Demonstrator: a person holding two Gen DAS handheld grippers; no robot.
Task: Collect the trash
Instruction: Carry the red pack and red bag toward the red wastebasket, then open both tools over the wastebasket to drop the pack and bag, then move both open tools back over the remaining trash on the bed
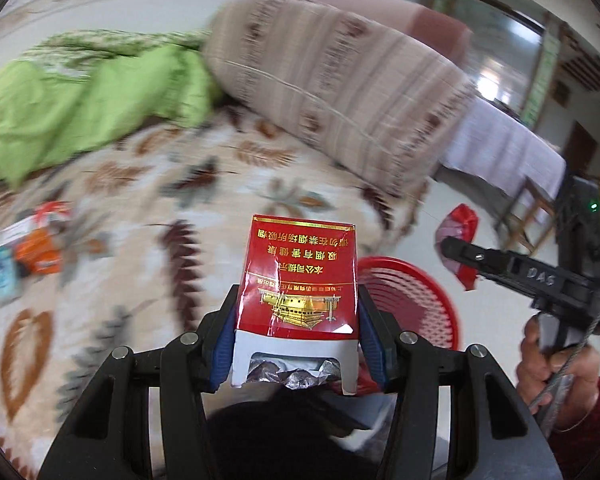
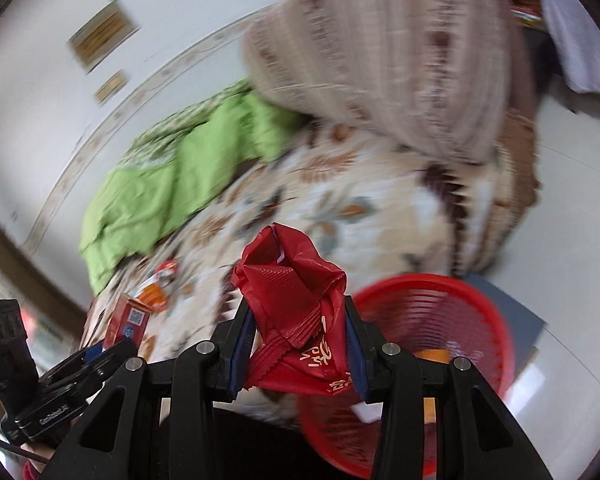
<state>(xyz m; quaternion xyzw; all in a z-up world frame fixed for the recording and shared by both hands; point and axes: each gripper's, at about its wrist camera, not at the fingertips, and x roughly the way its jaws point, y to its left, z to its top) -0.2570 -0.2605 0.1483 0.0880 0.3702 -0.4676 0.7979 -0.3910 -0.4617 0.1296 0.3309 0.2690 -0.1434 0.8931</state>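
Observation:
My left gripper (image 1: 298,312) is shut on a red and white cigarette pack (image 1: 300,280) and holds it above the bed's edge, beside the red mesh basket (image 1: 416,304). My right gripper (image 2: 298,312) is shut on a crumpled red wrapper (image 2: 296,292), just left of the red basket (image 2: 440,320) on the floor. The right gripper with the wrapper (image 1: 460,232) also shows in the left wrist view. The left gripper's pack (image 2: 128,316) shows at the lower left of the right wrist view.
More wrappers (image 1: 32,248) lie on the leaf-patterned bedspread (image 1: 140,200), also showing in the right wrist view (image 2: 160,284). A green blanket (image 1: 80,100) and a striped rolled quilt (image 1: 340,88) lie behind. The basket holds some scraps (image 2: 432,356). A table with a cloth (image 1: 504,148) stands at the right.

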